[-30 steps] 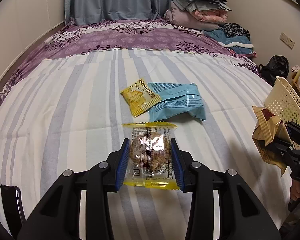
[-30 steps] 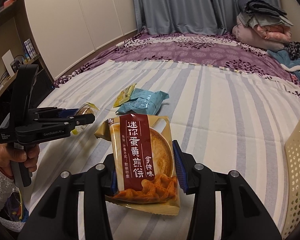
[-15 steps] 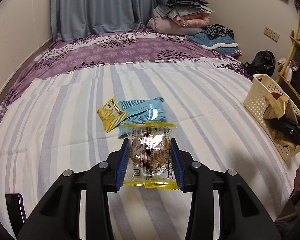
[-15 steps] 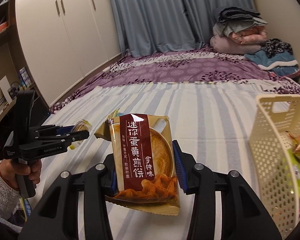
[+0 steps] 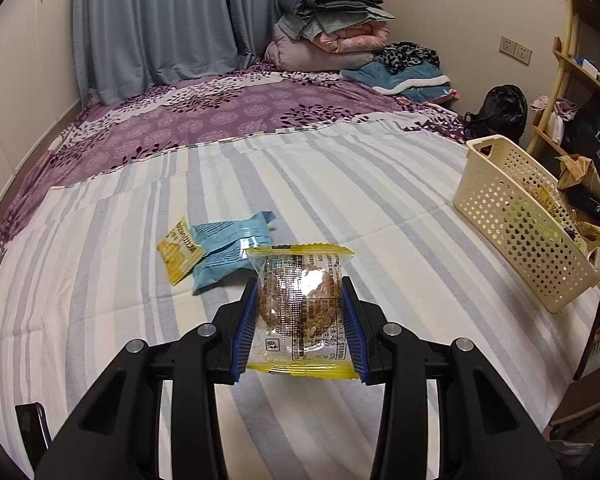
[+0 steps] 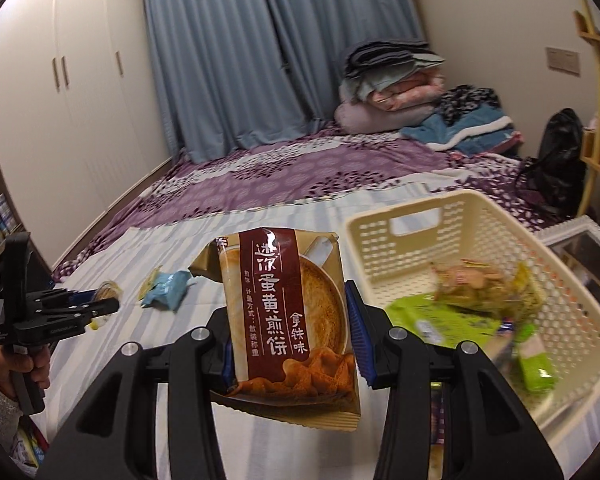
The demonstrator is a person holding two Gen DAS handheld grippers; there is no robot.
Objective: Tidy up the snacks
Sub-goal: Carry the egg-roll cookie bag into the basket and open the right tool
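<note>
We work over the bed (image 5: 340, 184), covered by a striped sheet that gives way to a purple floral cover (image 5: 228, 108) towards the curtains (image 5: 152, 20); the widest open stretch of sheet lies between the loose packets and the cream basket (image 5: 512, 216), which sits at the bed's right edge near the shelving; in the right wrist view the basket's near rim (image 6: 452, 208) stands just right of our held packet, its interior part-filled with green and yellowish packets (image 6: 460, 312), blurred; the far end wall of the basket carries a handle slot.

On the sheet, a blue packet (image 5: 230, 248) and a small yellow packet (image 5: 180, 250) lie touching, the yellow one overlapping the blue one's left end; both rest just beyond the left gripper.

The left gripper (image 5: 300, 316) points along the bed, held level above the sheet; its blue pads (image 5: 246, 320) are closed narrowly on a clear yellow-edged cookie packet (image 5: 300, 304), which stands upright between them; the same gripper shows in the right wrist view at far left (image 6: 100, 306), gripped by a hand (image 6: 24, 364).

The right gripper (image 6: 292, 328) is angled towards the basket; its fingers clamp a brown biscuit packet (image 6: 288, 312), upright, slightly tilted, just left of the basket rim.
</note>
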